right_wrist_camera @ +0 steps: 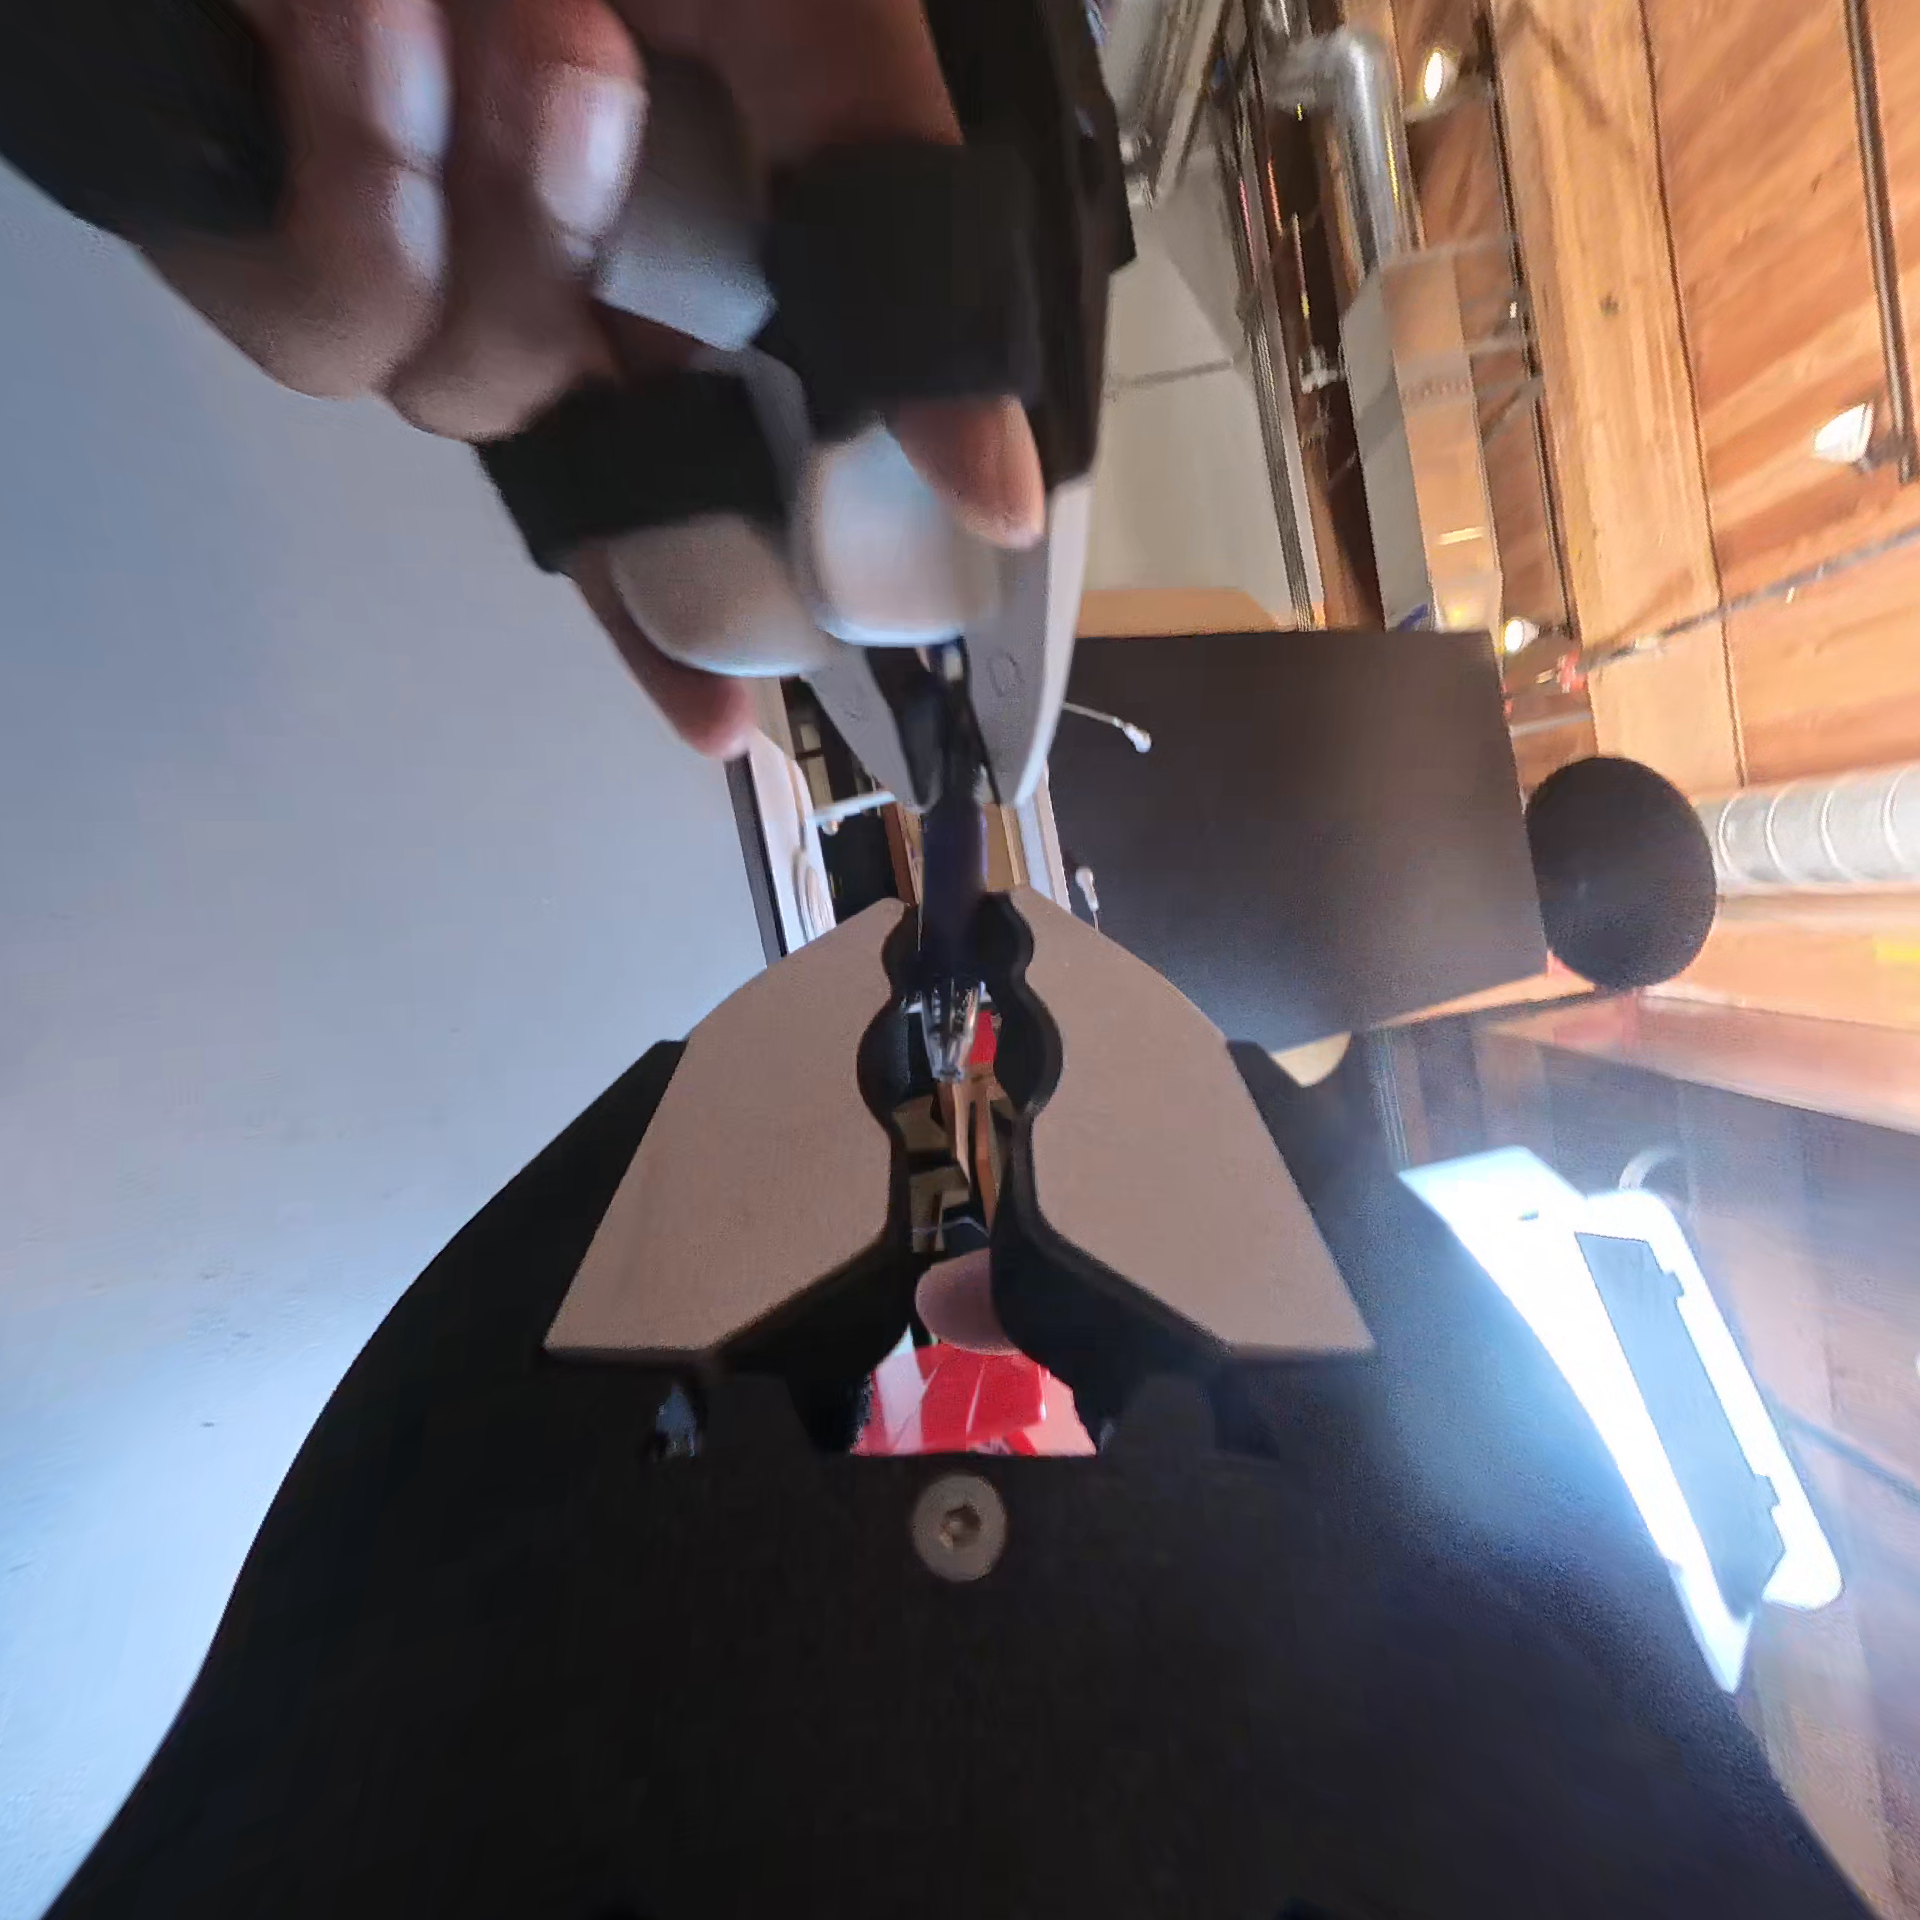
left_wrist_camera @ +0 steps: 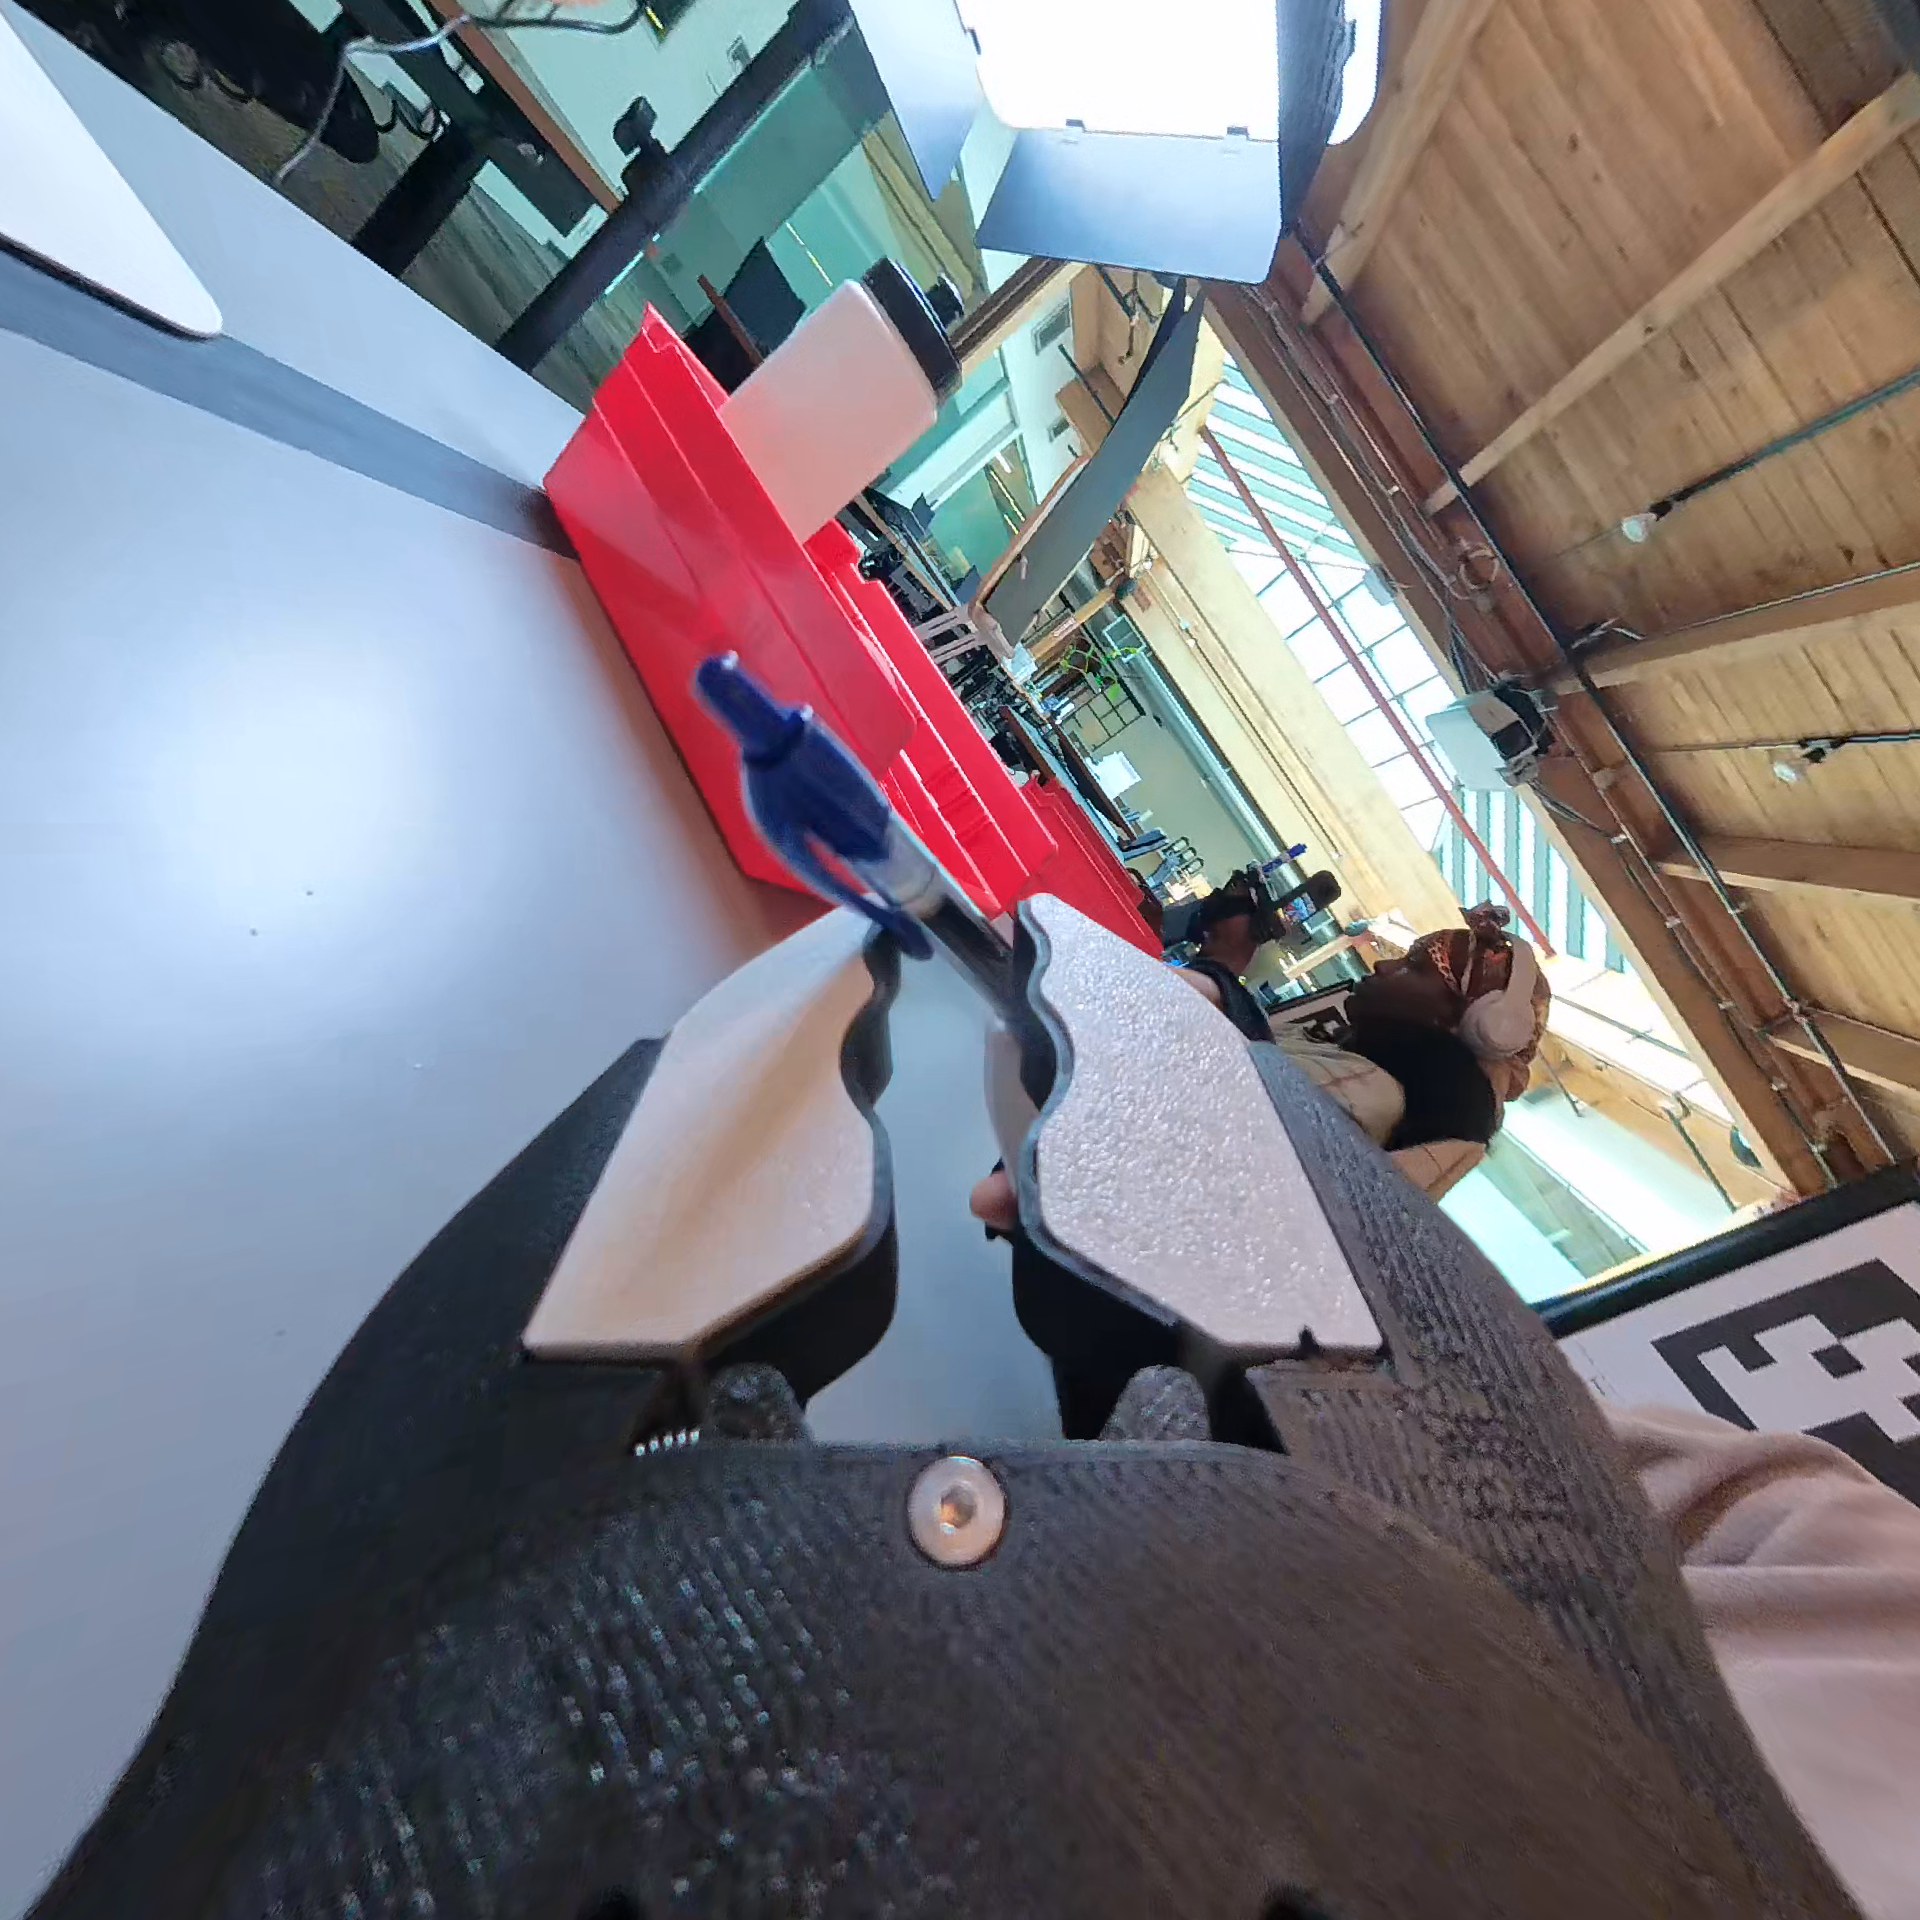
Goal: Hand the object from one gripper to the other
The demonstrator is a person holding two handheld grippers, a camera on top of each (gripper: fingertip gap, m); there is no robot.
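Both black grippers with grey finger plates clamp one blue-capped clear plastic pen (left_wrist_camera: 821,810): left gripper (left_wrist_camera: 945,935) grips its barrel, cap toward 11 o'clock; right gripper (right_wrist_camera: 951,925) pinches narrowly, pen toward 12 o'clock.

Opposed close wrist views, shared pen (left_wrist_camera: 821,805)

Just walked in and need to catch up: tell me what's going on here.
A person is passing a blue-capped pen between two handheld grippers, above a grey table. The left tongs hold the barrel, with the cap end sticking out past their tips. The right tongs appear closed around the other end, so both seem to grip it mid-handover. A red tray lies on the table behind.
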